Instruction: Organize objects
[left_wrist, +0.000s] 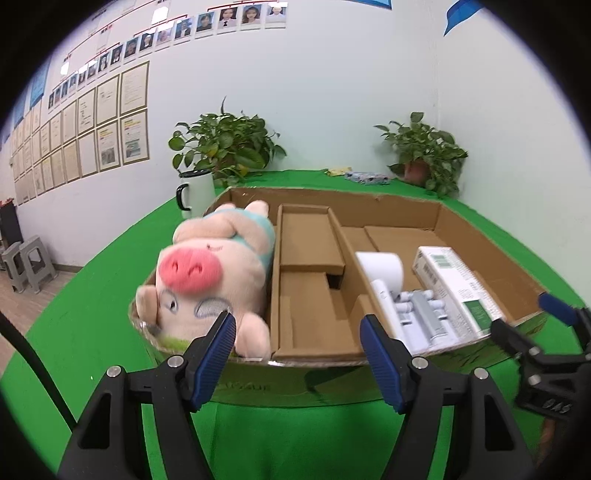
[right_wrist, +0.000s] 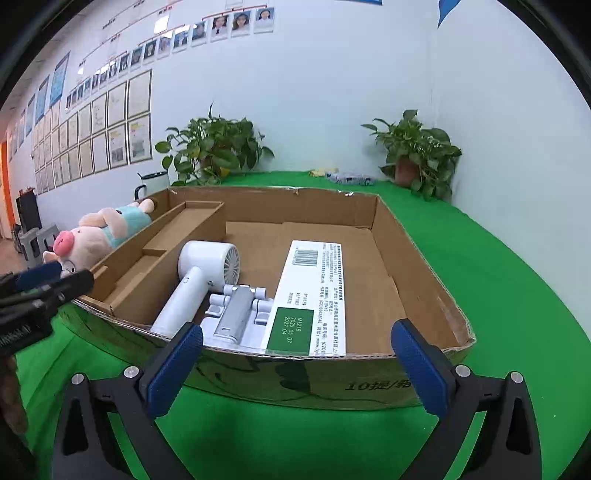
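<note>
right wrist shows hair dryer (right_wrist: 199, 280) whole; left, perhaps half.

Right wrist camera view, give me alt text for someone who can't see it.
An open cardboard tray on a green table holds a white hair dryer, a grey and white part and a long white box, with a plush pig in its left slot. The open right gripper sits empty before the tray; two potted plants stand behind.
</note>
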